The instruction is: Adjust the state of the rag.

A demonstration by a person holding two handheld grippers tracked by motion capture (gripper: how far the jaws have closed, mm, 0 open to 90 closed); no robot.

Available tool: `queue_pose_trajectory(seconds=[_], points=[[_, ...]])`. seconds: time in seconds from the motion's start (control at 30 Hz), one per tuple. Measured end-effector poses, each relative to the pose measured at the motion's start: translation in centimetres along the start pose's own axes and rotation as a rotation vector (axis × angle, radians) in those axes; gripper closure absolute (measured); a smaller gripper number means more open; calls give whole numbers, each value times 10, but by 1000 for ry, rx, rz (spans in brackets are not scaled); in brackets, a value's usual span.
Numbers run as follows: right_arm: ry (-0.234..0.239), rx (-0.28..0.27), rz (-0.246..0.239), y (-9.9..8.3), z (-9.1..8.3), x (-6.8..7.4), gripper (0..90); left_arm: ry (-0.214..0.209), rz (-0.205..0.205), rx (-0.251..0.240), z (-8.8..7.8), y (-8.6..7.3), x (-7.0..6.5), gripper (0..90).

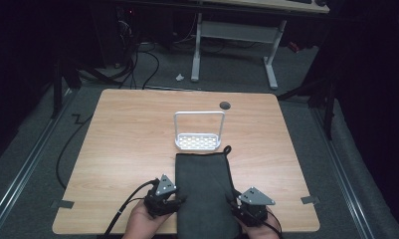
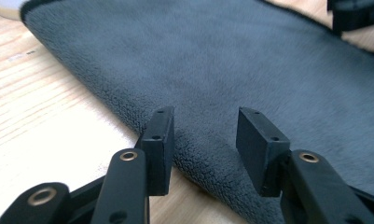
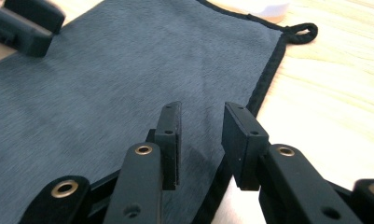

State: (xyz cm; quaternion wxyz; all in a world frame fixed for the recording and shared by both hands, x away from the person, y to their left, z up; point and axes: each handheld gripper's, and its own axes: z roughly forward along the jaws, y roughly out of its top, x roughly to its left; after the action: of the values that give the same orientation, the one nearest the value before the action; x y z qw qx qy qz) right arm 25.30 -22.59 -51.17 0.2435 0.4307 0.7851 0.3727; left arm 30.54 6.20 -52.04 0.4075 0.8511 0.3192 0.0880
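Fingers of the left gripper (image 2: 204, 140) stand apart over the near left edge of the dark grey towel (image 1: 207, 194), low in the middle of the left gripper view; the folded edge runs under the gap and the pads do not press on the cloth. Its jaws are parted with nothing clamped between them. The right gripper (image 3: 201, 140) is likewise parted, its pads straddling the towel's hemmed right edge low in the right gripper view, without squeezing it.

Seen from the high view, both grippers sit at the bottom of the frame, the left gripper (image 1: 163, 198) at the towel's lower left edge and the right gripper (image 1: 250, 205) at its lower right edge, each held by a hand coming in from below. The towel lies flat in the lower middle of the wooden table (image 1: 122, 144), its small hanging loop (image 3: 300, 32) at the far right corner. Just beyond the towel's far end stands a white rack (image 1: 199, 132) with an upright handle frame, at the middle of the frame. A dark round grommet (image 1: 225, 105) sits near the table's far edge.
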Motion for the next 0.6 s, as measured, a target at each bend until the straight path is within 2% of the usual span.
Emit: queue_pose_trajectory(seconds=[0.07, 0.2, 0.33, 0.37, 0.47, 0.6], points=[[-1, 16, 6, 7, 7, -3, 702, 1, 15, 13, 6, 3, 1, 568], [-12, 52, 18, 23, 30, -16, 785, 3, 42, 41, 15, 9, 5, 570], [-27, 106, 41, 32, 57, -25, 811, 2, 73, 46, 14, 8, 7, 597], [-30, 123, 30, 33, 63, -26, 811, 5, 81, 46, 14, 8, 8, 601], [-34, 132, 26, 34, 67, -23, 818, 10, 85, 41, 11, 4, 8, 607], [-11, 134, 5, 32, 63, -13, 823, 12, 78, 57, 2, -2, 11, 609]])
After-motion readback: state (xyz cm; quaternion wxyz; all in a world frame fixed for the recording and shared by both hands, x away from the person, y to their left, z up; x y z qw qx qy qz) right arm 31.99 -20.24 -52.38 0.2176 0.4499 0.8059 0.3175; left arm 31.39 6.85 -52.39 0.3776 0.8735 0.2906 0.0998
